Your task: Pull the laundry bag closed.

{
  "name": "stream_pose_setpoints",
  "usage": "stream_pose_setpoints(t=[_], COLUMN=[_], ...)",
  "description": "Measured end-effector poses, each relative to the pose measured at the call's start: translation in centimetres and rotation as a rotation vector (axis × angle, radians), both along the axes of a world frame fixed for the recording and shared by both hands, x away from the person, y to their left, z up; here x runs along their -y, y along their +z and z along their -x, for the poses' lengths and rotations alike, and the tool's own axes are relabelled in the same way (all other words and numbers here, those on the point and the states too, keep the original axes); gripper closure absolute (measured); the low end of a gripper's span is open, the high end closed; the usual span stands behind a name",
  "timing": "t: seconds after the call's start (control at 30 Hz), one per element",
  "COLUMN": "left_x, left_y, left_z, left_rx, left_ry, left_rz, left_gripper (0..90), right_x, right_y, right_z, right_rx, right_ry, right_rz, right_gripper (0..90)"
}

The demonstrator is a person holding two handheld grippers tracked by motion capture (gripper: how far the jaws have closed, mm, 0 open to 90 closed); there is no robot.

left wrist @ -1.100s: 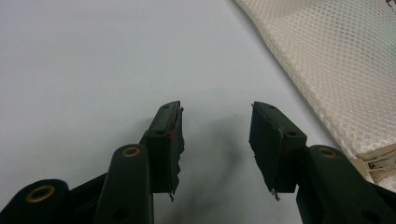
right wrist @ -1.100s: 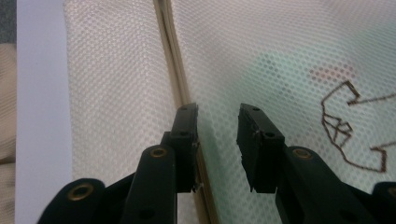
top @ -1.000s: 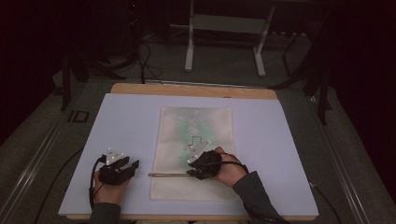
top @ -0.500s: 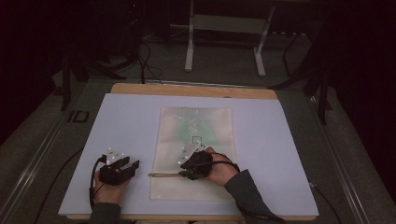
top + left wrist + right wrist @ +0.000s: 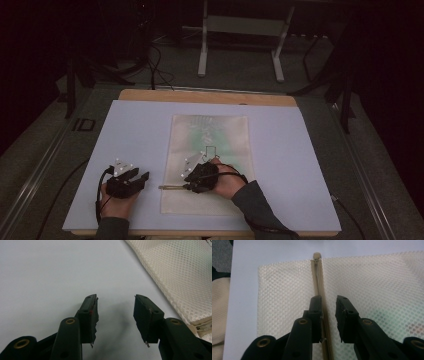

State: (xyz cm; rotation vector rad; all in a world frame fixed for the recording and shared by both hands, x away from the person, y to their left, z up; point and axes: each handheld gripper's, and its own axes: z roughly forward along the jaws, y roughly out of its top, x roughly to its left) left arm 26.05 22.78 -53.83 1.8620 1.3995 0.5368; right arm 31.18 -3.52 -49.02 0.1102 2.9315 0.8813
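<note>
right gripper (image 5: 328, 312) slid left along mesh bag (image 5: 210, 165), jaws closing astride zipper (image 5: 318, 277), not yet clamped.

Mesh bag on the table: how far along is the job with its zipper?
Done: the mesh bag lies flat on the white board, and the right tool is lined up along the zipper. In hand: its jaws have just been closing with the zipper strip between them, not yet pinched. Left: gripping and probably pulling along the zipper. The left tool rests open beside the bag, holding nothing.

Lab: floor cables (image 5: 155, 60), equipment stand (image 5: 240, 40)
</note>
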Motion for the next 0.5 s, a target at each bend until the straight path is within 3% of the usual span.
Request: stream_pose_setpoints(t=[0.5], left_x=[-0.2], left_y=[0.0], left_z=[0.0], left_rx=[0.002], left_ry=[0.004], left_rz=[0.003], left_gripper=[53.2], right_x=[-2.6], right_y=[-0.5], right_z=[0.2], right_rx=[-0.001], right_ry=[0.030], right_rz=[-0.002], right_gripper=[79.7])
